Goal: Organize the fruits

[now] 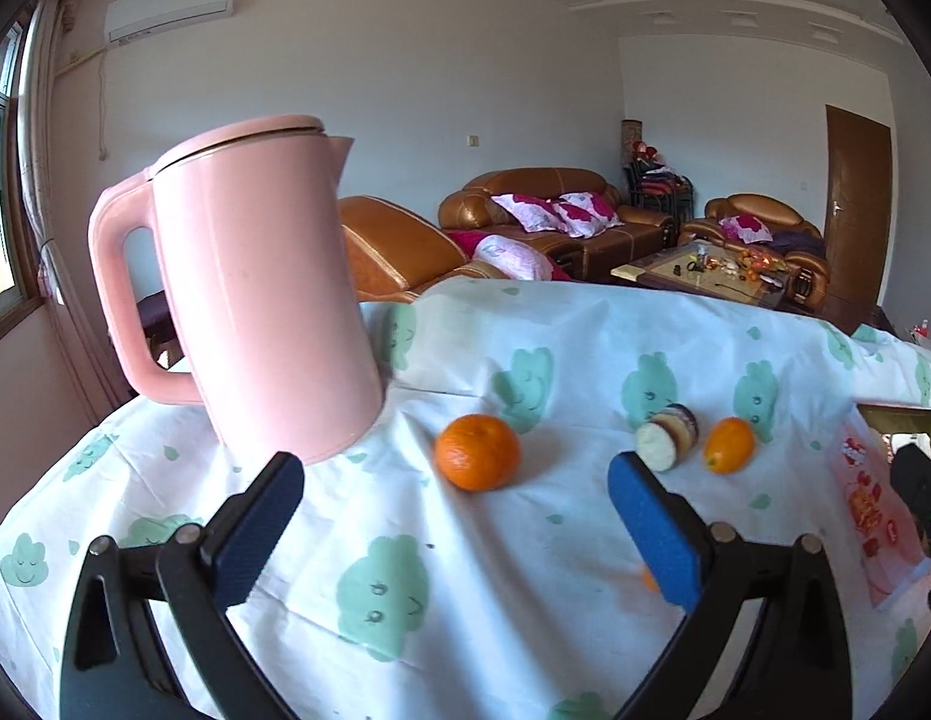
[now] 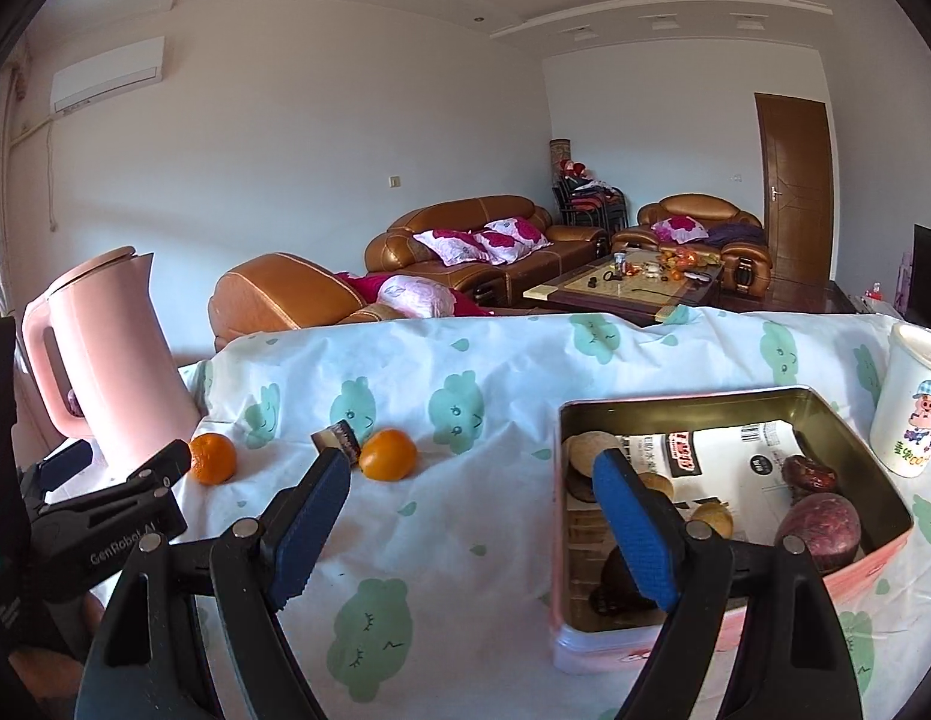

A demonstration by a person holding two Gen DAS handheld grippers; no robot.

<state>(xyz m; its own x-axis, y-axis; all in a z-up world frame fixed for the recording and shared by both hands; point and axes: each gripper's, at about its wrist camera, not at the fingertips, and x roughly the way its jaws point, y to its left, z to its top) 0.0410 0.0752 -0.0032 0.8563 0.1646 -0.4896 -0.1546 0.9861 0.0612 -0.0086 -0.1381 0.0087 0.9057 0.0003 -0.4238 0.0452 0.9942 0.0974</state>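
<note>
Two oranges lie on the cloth-covered table (image 1: 525, 600): a near one (image 1: 477, 452) (image 2: 212, 458) by the kettle and a farther one (image 1: 729, 444) (image 2: 388, 454). A cut fruit piece (image 1: 666, 436) (image 2: 338, 439) with white flesh and a dark rind lies between them. My left gripper (image 1: 456, 531) is open and empty, just short of the near orange. My right gripper (image 2: 471, 528) is open and empty, with its right finger over the pink tin box (image 2: 873, 564). The box holds several dark and brown fruits and a printed packet.
A tall pink kettle (image 1: 255, 294) (image 2: 105, 360) stands at the table's left. A white cartoon cup (image 2: 912, 402) stands right of the tin. The left gripper's body (image 2: 93, 516) shows in the right wrist view. The table's far edge drops toward sofas.
</note>
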